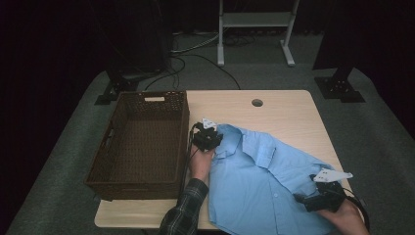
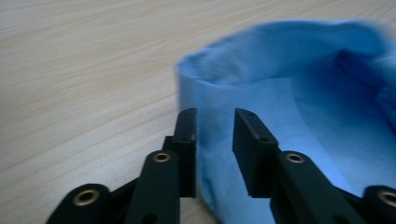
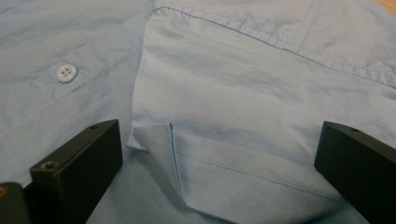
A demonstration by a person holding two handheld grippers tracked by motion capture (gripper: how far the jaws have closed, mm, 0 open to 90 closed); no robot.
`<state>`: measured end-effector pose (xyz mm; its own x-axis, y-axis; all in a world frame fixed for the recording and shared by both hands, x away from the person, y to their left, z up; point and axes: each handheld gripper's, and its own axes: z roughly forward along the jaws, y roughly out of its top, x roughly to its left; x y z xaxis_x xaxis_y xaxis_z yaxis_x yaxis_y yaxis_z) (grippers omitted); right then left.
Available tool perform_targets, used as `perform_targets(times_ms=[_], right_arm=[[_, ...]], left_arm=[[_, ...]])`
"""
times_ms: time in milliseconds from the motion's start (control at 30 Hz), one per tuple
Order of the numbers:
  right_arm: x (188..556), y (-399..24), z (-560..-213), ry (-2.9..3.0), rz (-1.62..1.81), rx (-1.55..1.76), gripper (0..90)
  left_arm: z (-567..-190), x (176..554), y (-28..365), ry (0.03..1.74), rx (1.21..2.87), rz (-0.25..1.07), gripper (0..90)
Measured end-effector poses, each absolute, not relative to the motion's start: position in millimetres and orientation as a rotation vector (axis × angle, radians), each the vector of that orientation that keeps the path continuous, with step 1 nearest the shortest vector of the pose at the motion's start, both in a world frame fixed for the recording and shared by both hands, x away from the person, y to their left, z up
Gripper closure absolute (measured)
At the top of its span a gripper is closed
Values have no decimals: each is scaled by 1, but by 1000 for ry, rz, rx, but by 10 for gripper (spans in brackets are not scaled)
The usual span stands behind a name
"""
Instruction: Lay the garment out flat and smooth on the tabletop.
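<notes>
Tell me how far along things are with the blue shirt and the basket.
Early stage, by the look of it. The blue shirt lies spread on the table, unfolded. The left gripper has its jaws around fabric at the collar; the right gripper is open over a sleeve cuff. Probably left: folding and moving it into the empty basket.

Bg only: grey carpet floor around the table, cables snaking at upper centre, white stand frame top centre, black stand feet upper right and upper left. Dark backdrop along top edge.
</notes>
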<state>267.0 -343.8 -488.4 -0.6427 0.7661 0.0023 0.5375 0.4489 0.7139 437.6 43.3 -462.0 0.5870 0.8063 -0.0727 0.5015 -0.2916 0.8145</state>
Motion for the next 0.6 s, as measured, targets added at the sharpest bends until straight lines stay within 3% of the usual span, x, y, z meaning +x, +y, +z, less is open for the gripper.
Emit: perform_targets(times_ms=[267,333,600], right_arm=[[265,-349,-488,2371,993,1131,0],[264,-352,-488,2365,993,1135,0],[259,-362,-488,2348,984,1163,0]], left_arm=[[-455,435,38,999,1965,383,517],[-452,435,35,978,1968,354,441],[-445,430,18,886,1989,304,343]])
